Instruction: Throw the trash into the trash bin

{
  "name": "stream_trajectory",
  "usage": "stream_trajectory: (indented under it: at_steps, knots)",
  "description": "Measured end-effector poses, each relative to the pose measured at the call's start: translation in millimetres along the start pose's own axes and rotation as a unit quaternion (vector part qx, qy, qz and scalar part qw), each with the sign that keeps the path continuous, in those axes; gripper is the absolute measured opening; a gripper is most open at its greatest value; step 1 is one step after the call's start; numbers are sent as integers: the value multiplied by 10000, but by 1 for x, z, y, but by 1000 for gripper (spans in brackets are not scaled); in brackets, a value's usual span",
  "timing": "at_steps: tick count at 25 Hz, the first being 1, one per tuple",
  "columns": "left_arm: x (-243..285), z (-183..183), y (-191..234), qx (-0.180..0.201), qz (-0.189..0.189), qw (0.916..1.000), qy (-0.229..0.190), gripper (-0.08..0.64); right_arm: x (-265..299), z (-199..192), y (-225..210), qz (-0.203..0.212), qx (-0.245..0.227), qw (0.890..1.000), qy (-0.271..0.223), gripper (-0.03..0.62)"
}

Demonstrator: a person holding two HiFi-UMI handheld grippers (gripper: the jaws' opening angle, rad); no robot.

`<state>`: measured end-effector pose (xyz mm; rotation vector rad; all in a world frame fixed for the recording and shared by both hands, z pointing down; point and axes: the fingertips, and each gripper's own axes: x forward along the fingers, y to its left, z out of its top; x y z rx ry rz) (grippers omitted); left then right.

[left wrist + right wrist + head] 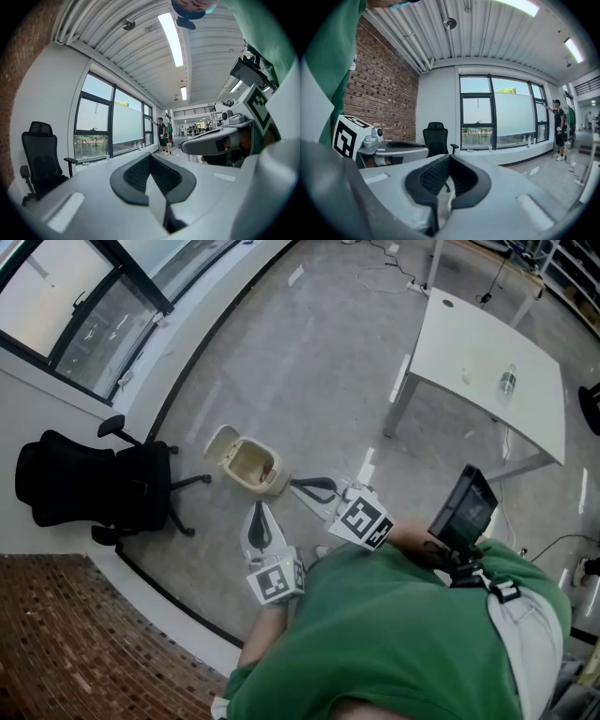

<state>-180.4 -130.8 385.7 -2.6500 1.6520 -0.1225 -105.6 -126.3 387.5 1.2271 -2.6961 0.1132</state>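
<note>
A cream trash bin (242,468) stands on the grey floor with its lid (221,442) swung open; something reddish (268,468) lies inside. My left gripper (260,509) hangs just below the bin in the head view, its jaws together and empty. My right gripper (298,487) points at the bin's right side, also closed with nothing held. In the left gripper view the left gripper (150,157) points level across the room, with the right gripper (213,143) beside it. The right gripper (448,158) view shows closed jaws and the left gripper (391,150) at the left.
A black office chair (84,486) stands left of the bin by the windows (84,306) and a brick wall (66,643). A white table (487,357) with a bottle (507,382) is at the upper right. A person (558,129) stands far off by the windows.
</note>
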Motion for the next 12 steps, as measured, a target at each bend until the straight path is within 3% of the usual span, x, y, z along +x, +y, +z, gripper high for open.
stream_trajectory:
  at_steps: [12]
  knots:
    - [-1,-3,-7,9,-101,9999,69,5,-4,-2,-1,-50,-9,10000,46,3]
